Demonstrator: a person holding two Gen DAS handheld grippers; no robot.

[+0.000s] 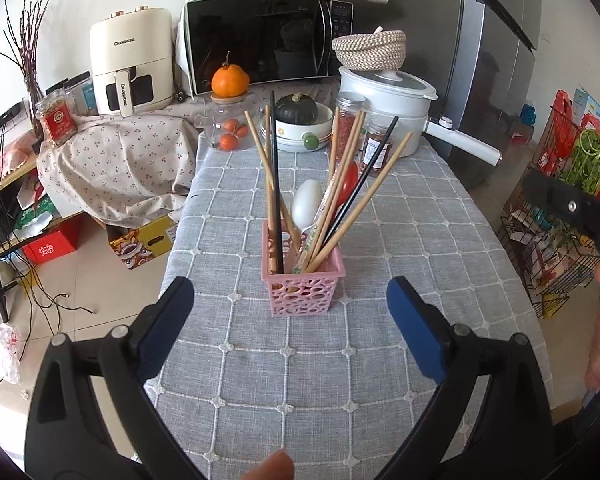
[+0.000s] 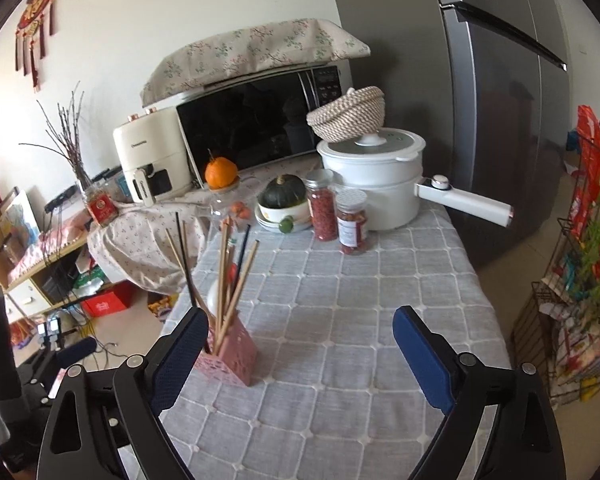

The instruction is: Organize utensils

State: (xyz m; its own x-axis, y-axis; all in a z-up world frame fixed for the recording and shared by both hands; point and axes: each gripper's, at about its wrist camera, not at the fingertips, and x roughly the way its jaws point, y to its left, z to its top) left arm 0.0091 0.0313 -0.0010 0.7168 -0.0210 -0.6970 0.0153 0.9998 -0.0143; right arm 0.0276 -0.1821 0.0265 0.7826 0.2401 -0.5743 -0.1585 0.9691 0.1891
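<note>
A pink perforated basket stands upright on the grey checked tablecloth. It holds several wooden chopsticks, black chopsticks, a white spoon and a red spoon. My left gripper is open and empty, just in front of the basket. In the right wrist view the basket sits beside my left finger. My right gripper is open and empty, above the cloth to the basket's right.
At the table's far end stand two spice jars, a white pot with a long handle, a bowl with a green squash and a glass jar of oranges. A microwave, air fryer and fridge stand behind. A wire rack is at right.
</note>
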